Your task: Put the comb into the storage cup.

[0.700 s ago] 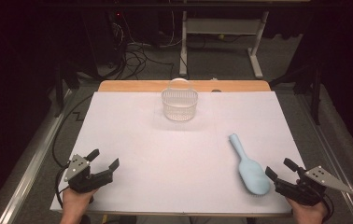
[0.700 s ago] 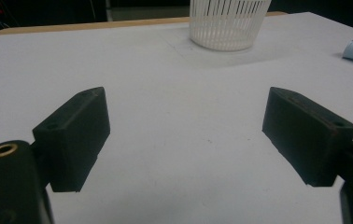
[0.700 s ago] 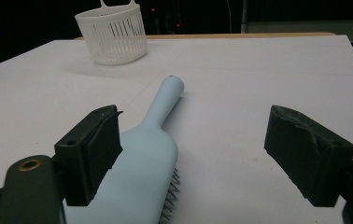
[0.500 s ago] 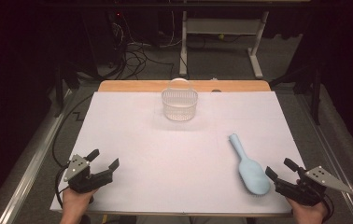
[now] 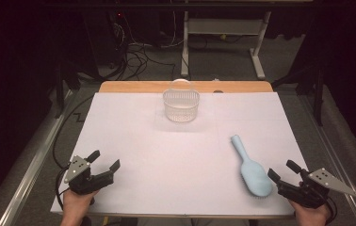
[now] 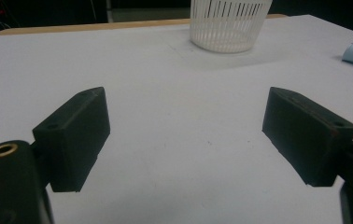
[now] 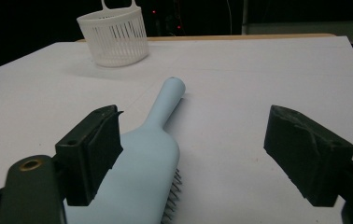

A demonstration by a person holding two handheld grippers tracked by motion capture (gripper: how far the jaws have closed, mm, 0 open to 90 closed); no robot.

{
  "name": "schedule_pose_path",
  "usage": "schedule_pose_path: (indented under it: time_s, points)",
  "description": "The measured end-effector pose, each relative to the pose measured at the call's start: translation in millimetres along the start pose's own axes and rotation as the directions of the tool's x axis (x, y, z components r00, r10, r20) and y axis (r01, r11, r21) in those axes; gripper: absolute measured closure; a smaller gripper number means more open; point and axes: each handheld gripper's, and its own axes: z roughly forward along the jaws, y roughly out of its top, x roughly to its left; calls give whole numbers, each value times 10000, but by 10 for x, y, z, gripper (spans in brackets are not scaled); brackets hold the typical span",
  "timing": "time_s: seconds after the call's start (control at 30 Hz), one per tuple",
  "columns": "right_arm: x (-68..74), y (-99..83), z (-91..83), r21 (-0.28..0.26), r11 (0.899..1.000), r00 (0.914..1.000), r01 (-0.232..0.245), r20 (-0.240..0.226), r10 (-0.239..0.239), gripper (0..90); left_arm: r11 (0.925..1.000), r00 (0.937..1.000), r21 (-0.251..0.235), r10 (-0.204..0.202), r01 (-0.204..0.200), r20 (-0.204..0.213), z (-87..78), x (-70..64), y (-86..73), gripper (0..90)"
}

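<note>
A light blue hairbrush (image 5: pixel 250 167) lies bristles down on the white table sheet at the right front, its handle pointing toward the far side. A white slotted basket (image 5: pixel 181 104) stands at the far middle of the sheet. My right gripper (image 5: pixel 283 171) rests open at the front right corner, just right of the brush head; in the right gripper view the hairbrush (image 7: pixel 149 154) lies beside the left jaw. My left gripper (image 5: pixel 103 159) is open at the front left with nothing between its jaws. The left gripper view has the basket (image 6: pixel 227 23) far ahead.
The white sheet (image 5: pixel 133 136) covers a wooden table whose far edge (image 5: pixel 138 87) shows bare. Metal rails run along both sides. Beyond the table are cables on the floor (image 5: pixel 133 52) and a white desk frame (image 5: pixel 223 33).
</note>
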Motion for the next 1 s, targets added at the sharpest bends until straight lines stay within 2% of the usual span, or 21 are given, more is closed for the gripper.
schedule_pose_path:
  time_s: [0.37, 0.47, 1.0]
  points:
    - [15, 3, 0, -30, 10000, 9999, -45, -161, 44, 202, 10000, 10000, -25, -22, 22, -14, 0, 4, 1, 144]
    - [24, 10, -16, -92, 9998, 9993, -189, -325, 186, 202, 10000, 10000, -23, -33, 33, -10, -1, 7, -1, 143]
    - [82, 78, -1, -227, 9996, 9987, 166, -488, -177, 207, 10000, 10000, -41, -91, 91, -6, -3, 13, -2, 144]
